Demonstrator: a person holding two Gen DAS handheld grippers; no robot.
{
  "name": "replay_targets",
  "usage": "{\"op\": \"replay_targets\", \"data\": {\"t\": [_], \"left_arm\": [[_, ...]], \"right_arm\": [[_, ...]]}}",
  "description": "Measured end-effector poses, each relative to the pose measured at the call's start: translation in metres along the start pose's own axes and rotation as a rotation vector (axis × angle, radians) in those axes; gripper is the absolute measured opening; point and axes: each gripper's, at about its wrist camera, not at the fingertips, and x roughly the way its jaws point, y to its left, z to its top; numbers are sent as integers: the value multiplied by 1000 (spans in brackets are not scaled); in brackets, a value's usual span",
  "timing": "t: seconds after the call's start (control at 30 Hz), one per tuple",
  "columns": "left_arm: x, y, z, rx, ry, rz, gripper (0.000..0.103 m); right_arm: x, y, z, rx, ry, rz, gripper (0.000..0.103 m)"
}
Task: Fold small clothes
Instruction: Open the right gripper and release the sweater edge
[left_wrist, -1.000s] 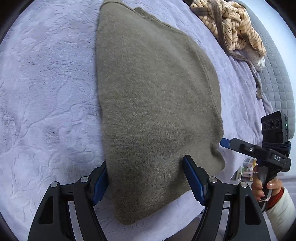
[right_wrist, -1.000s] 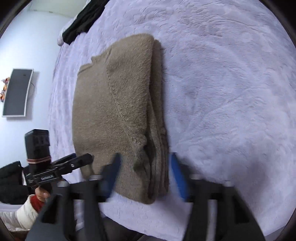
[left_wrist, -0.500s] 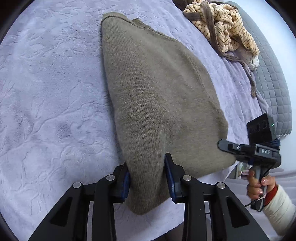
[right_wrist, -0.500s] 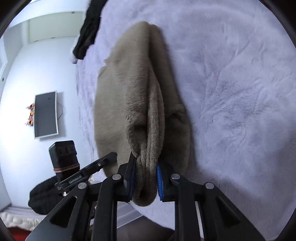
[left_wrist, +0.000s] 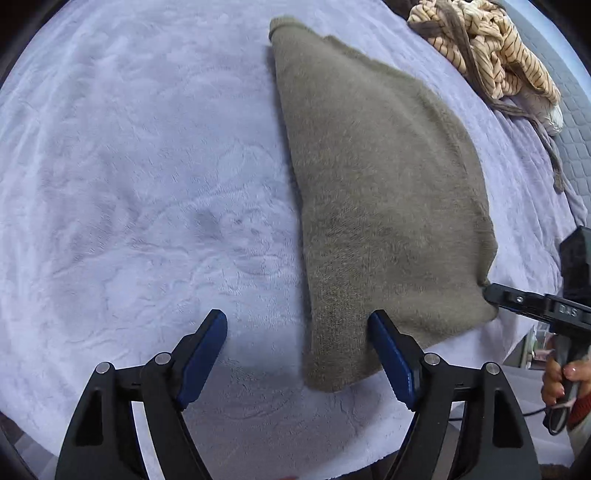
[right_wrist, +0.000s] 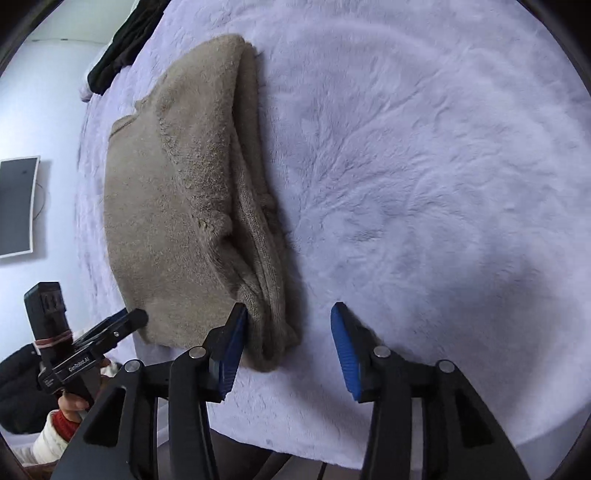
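A folded olive-brown knit sweater lies flat on the lilac plush blanket. My left gripper is open over the sweater's near left corner, its right finger beside the cloth, holding nothing. In the right wrist view the sweater shows its stacked folded edges on the right side. My right gripper is open at the sweater's near right corner, its left finger touching the fold, holding nothing. Each gripper also shows in the other's view, the right one and the left one.
A striped beige and brown garment pile lies at the far right by a grey quilted surface. A black garment lies at the blanket's far edge. A wall screen hangs at left. The blanket's near edge is close.
Half a second ago both grippers were shut on the sweater's near edge. Both have now opened and let it go; the sweater lies flat again.
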Motion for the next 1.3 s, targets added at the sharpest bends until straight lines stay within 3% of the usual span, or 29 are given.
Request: {"op": "replay_targets", "data": {"t": [0.03,0.07,0.13,0.2,0.27,0.33,0.5,0.63,0.73,0.9,1.1,1.17,1.23,1.3], "left_arm": [[-3,0,0,-4,-8,3,80],[-6,-2,2,-8,-18,13,81],[-12,-8,5,-4,-41,46,102],[-19,-13,6,7,-83,77,103],[-24,-19,10,10,-102,84,103],[-26,-21,15,0,-107,81,103],[-29,-21,19,-24,-105,100,103],[-28,-21,20,-30,-89,128,103],[-30,-24,21,-34,-82,133,103],[-34,-34,27,-12,-82,168,103],[-41,-46,33,14,-88,231,103],[-42,-50,35,34,-81,258,103],[-44,-53,34,44,-81,272,103],[-46,-55,35,44,-77,269,103]], "right_arm": [[-7,7,-3,-29,-16,21,36],[-16,13,-10,-59,-26,51,33],[-15,37,-15,-128,-20,81,31],[-2,55,-18,-191,21,60,31],[18,58,-20,-217,63,-21,31],[34,44,-18,-187,82,-69,27],[24,10,-19,-22,67,-1,22],[3,14,-18,-39,46,-48,28],[-11,23,-12,-51,8,-121,44],[-21,55,13,-84,-39,-148,45],[-31,82,24,-144,-66,-210,57],[-33,89,28,-149,-74,-229,64],[-34,95,30,-156,-91,-251,79],[-33,102,33,-162,-110,-272,82]]}}
